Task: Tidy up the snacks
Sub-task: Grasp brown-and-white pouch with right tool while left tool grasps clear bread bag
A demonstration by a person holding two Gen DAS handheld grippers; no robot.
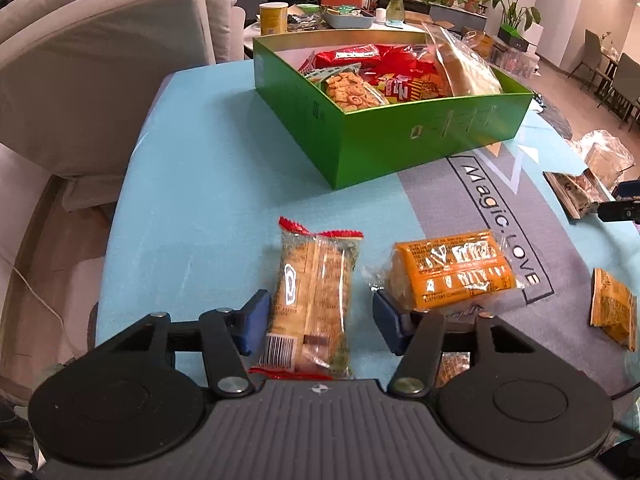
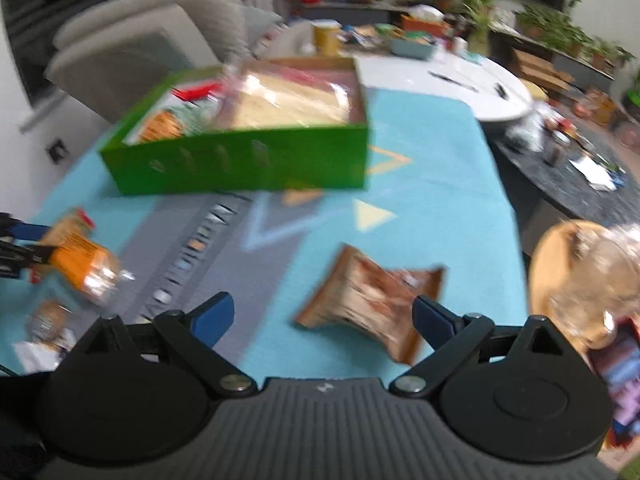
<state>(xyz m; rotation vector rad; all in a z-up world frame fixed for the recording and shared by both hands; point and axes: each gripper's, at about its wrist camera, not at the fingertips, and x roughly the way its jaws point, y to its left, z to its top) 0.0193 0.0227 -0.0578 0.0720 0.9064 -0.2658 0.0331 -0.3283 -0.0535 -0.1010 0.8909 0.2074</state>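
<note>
A clear packet of pale crackers with red ends (image 1: pixel 316 296) lies on the blue table mat between the blue pads of my left gripper (image 1: pixel 320 300). The left pad touches it and a gap shows at the right pad, so the jaws stand open. An orange packet (image 1: pixel 452 268) lies just right of that gripper. The green box (image 1: pixel 420 136) further back holds several snack packs. In the blurred right wrist view my right gripper (image 2: pixel 324 306) is wide open, and a brown packet (image 2: pixel 372 304) lies on the mat between its fingertips, nearer the right one. The green box (image 2: pixel 240 164) stands behind.
A smaller orange packet (image 1: pixel 612 304) lies at the mat's right edge. A grey cushioned seat (image 1: pixel 100 80) stands left of the table. Behind is a white table (image 2: pixel 460 80) with clutter and plants. A round wooden surface with a clear bag (image 2: pixel 580 280) sits to the right.
</note>
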